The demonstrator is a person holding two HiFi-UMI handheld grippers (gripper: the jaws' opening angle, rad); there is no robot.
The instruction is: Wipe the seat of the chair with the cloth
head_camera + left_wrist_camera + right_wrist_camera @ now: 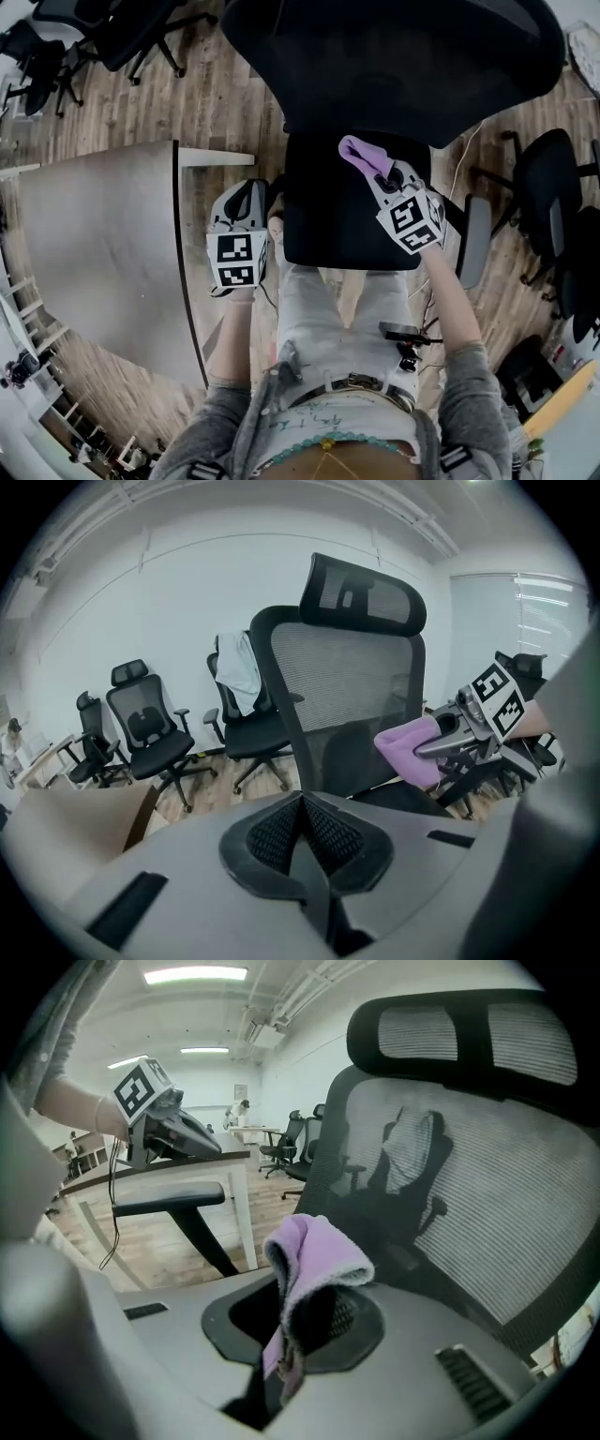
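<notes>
The black office chair's seat (337,220) lies straight below me, with its mesh backrest (394,56) beyond it. My right gripper (377,171) hovers over the seat's far right part, shut on a purple cloth (361,155). In the right gripper view the cloth (314,1260) folds up out of the jaws in front of the backrest (487,1166). My left gripper (251,189) is at the seat's left edge by the armrest, shut on nothing. The left gripper view shows its pads (281,836) pressed together, and the cloth (412,750) off to the right.
A wooden desk (103,253) stands close on the left, its edge beside my left gripper. Other black office chairs (553,206) crowd the right side and the far left corner (56,47). The person's legs (337,309) are against the seat's front edge.
</notes>
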